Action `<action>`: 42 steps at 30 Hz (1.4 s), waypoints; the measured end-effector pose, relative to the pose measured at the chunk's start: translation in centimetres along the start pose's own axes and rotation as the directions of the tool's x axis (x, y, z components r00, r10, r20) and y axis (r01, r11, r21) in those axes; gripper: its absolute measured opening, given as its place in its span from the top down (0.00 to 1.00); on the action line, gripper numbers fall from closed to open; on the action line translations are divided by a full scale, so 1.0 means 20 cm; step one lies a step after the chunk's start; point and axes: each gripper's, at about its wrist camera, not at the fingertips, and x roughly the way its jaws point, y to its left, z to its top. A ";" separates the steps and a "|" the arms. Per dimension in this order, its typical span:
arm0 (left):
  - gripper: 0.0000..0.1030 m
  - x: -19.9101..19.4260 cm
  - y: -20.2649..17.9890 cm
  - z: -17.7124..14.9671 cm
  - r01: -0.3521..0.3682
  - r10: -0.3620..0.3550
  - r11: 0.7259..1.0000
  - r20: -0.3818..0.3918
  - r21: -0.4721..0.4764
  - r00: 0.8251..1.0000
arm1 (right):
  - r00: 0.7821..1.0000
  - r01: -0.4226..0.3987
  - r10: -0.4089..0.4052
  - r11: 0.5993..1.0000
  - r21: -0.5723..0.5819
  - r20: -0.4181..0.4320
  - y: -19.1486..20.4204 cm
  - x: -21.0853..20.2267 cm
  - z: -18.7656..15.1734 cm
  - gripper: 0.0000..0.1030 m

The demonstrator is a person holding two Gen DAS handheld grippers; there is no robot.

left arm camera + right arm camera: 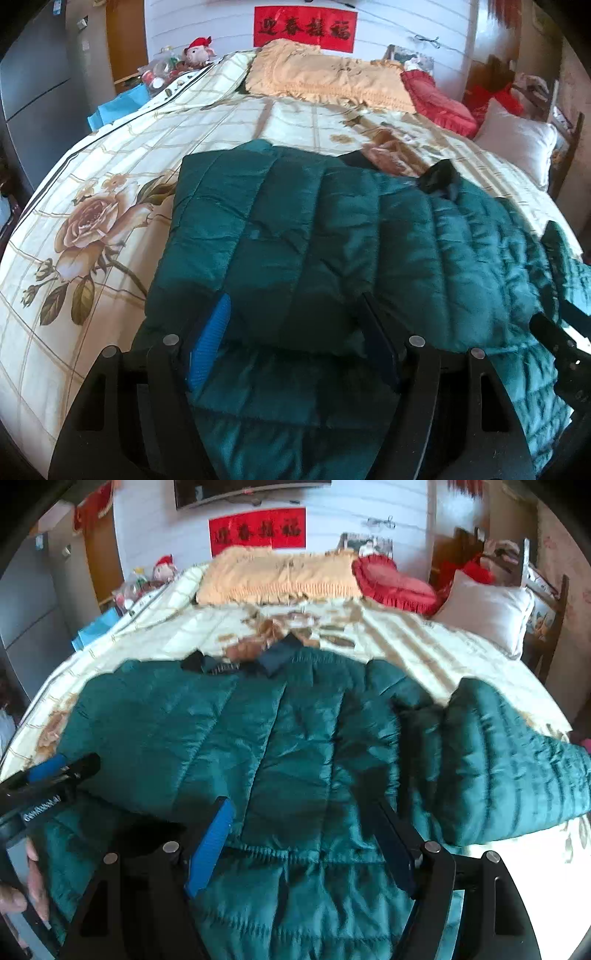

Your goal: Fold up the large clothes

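1. A dark green quilted jacket point(295, 738) lay spread across the near half of the bed point(92, 295), filling the lower centre of both views; its dark collar sat at the far edge, toward the middle of the frame.
2. In the left wrist view, one side of the jacket point(295, 240) was folded over onto its body, forming a thick doubled panel with a straight edge at the left of the frame.
3. The left tool point(295, 332) stood wide, its blue-padded finger and dark finger on either side of the lower edge of that folded panel; whether the pads touched the cloth could not be told.
4. The right tool point(303, 834) was also wide, low over the jacket's hem area at the lower centre of its view, with nothing pinched between its fingers.
5. A sleeve point(517, 760) stretched out to the right of the frame, over the bedspread toward the bed's edge.
6. The left tool appeared at the left edge of the right wrist view, with the person's fingers point(33, 882) below it.
7. At the top of both frames lay a yellow fringed blanket point(325, 77), a red cushion point(439, 103) and a white pillow point(517, 140); a red banner point(304, 27) hung on the wall behind.
8. The bedspread carried a rose print point(92, 225) at the left of the left wrist view.
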 end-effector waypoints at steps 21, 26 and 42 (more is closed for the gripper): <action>0.31 -0.25 -0.21 -0.08 0.008 -0.014 0.996 0.074 0.090 0.997 | 0.997 0.040 -0.046 0.995 0.089 0.065 -0.35 -0.35 -0.13 0.23; 0.31 -0.25 -0.24 -0.09 0.005 -0.012 0.995 0.070 0.099 0.997 | 0.995 0.073 -0.080 0.989 0.128 0.055 -0.51 -0.36 -0.16 0.23; 0.31 -0.18 -0.15 -0.09 0.010 -0.012 0.998 0.020 0.060 1.000 | 0.969 0.236 -0.243 0.840 0.488 -0.050 -1.53 -0.24 -0.22 0.21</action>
